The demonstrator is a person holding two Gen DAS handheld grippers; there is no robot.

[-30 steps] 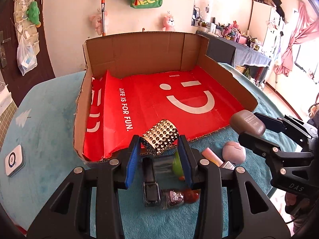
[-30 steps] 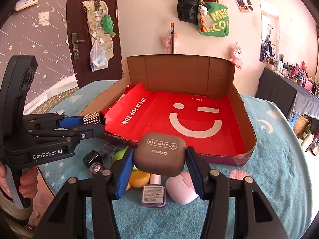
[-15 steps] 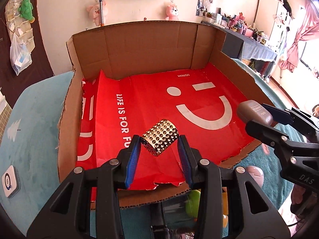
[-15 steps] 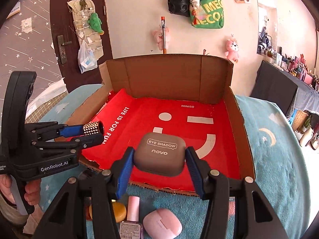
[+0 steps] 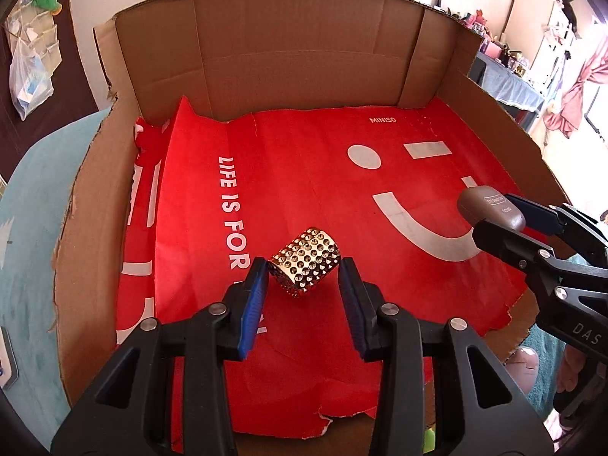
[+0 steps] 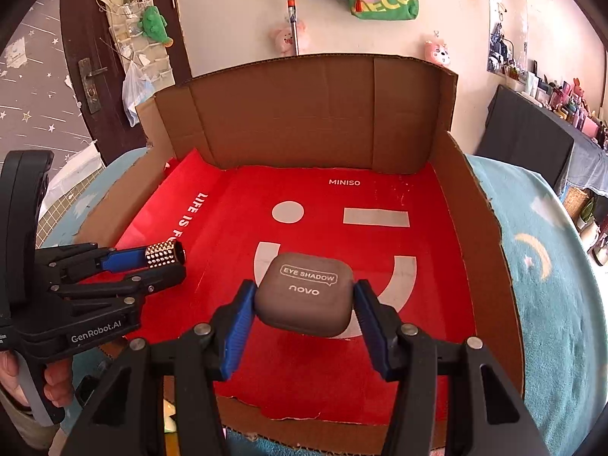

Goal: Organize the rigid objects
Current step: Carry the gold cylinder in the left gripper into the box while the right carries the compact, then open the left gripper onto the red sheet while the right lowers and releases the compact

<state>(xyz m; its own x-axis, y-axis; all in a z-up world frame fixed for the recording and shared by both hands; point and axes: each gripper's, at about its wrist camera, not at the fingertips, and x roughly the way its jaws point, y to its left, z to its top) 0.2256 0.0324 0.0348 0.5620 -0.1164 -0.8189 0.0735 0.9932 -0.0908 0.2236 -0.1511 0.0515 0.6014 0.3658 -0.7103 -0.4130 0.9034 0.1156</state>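
My left gripper [image 5: 302, 288] clamps a gold studded cylinder [image 5: 304, 267] and my right gripper [image 6: 302, 306], at its 3 o'clock, clamps a brown eye shadow case [image 6: 306, 290], both held above the red liner [image 6: 235, 228] of the cardboard box [image 6: 304, 114] at 12 o'clock.
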